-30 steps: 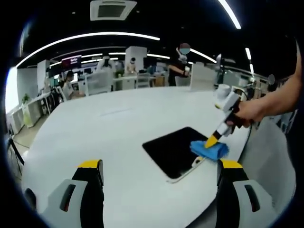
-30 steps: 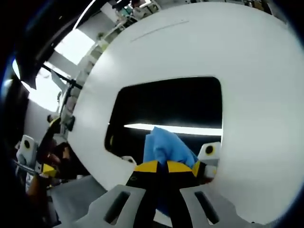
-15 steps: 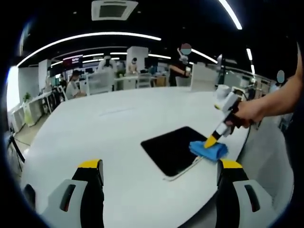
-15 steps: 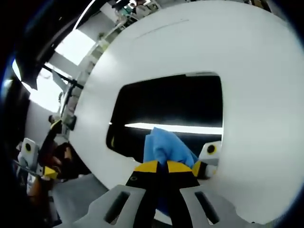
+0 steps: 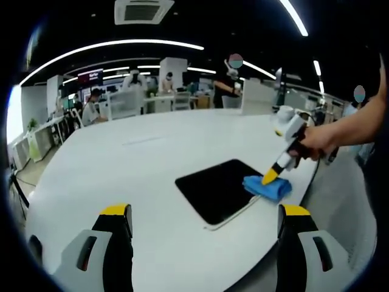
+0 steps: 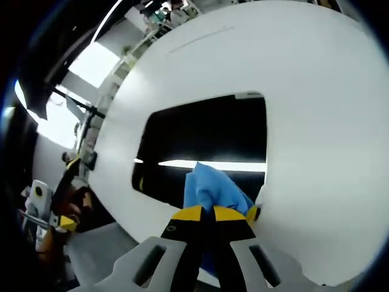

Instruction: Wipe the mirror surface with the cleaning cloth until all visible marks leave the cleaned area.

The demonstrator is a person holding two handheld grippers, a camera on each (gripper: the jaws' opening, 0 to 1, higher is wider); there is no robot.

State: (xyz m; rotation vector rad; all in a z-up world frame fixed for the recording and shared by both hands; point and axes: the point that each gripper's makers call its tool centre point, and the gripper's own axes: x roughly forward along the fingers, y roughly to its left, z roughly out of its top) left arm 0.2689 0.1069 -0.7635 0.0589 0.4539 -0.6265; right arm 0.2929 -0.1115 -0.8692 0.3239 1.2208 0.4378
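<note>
Open-plan office beyond the desk (image 5: 121, 176): ceiling light strips, a ceiling vent (image 5: 141, 11), people at far workstations, too small to make out.

Desk: white, round-edged, broad. In the right gripper view its near edge drops to a grey floor.

Mirror (image 5: 216, 188): lies flat on the desk, a dark rounded rectangle with a thin pale border, reflecting black ceiling and one bright light strip (image 6: 200, 164). No marks can be made out on the glass at this size. Its near corner is covered by the cloth.

Cloth (image 5: 267, 187): blue, bunched, resting on the mirror's corner nearest the desk edge; in the right gripper view its lower part is hidden behind the fingers.

Right gripper (image 6: 206, 214): fingers together, clamped on the cloth, yellow tips pressing it down onto the mirror. In the left gripper view it slants down toward the mirror, held by a hand (image 5: 316, 141) with a bare forearm running off the frame.

Left gripper (image 5: 203, 213): held above the desk, well back from the mirror, fingers wide apart with nothing between them.
</note>
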